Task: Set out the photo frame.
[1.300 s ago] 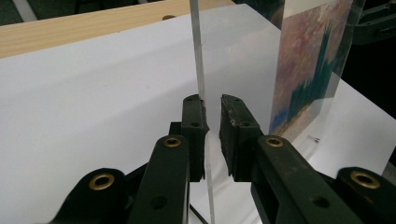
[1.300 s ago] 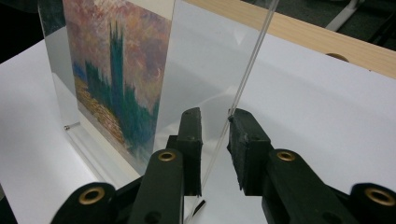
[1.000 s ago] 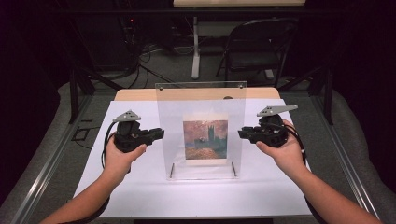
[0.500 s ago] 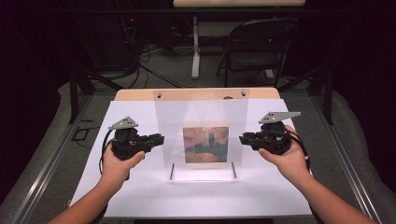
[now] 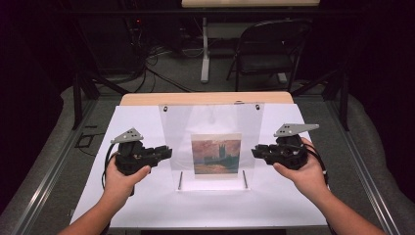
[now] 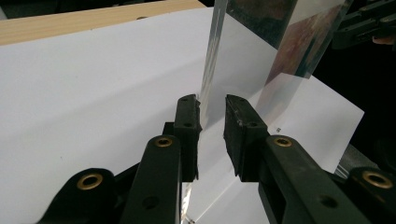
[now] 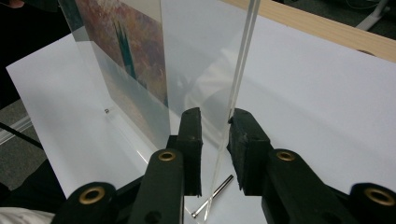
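1. The clear acrylic frame (image 5: 211, 147), holding a painting print (image 5: 216, 154), stands upright mid-surface (image 5: 147, 205).
2. The left gripper (image 6: 212, 109) and right gripper (image 7: 215, 122) straddle its side edges, fingers (image 7: 190, 135) apart, unclenched.
3. Contact looks slight, perhaps none; close both evenly and keep the frame vertical.
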`<action>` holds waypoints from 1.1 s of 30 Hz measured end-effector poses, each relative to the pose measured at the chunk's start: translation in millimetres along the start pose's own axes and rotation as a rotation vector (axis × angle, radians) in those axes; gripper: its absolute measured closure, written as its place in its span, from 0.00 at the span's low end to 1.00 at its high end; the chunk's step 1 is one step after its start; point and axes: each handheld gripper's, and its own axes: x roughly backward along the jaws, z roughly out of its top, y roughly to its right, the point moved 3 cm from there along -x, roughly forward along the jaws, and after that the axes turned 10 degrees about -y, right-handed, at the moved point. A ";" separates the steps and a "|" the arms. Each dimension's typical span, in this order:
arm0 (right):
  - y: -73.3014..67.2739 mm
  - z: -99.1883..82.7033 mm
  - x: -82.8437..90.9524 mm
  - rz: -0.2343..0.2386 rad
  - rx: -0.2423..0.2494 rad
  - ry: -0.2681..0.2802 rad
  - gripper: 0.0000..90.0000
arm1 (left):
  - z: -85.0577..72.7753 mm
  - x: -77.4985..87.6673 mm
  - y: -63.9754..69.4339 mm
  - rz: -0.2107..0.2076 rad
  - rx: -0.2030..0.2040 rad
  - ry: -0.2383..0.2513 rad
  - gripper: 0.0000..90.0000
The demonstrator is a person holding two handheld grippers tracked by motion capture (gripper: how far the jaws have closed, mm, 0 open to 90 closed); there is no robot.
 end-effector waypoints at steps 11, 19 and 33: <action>-0.1 -3.0 -4.3 0.013 -0.010 0.001 0.76 | -3.0 2.1 -4.1 0.006 0.018 -0.003 0.80; 3.8 -9.3 -3.0 0.012 -0.037 0.008 0.69 | -13.0 8.5 -8.6 0.011 0.033 -0.001 0.68; 9.2 -36.4 8.6 -0.069 -0.082 0.088 0.45 | -41.2 16.2 -14.3 0.110 0.014 0.020 0.47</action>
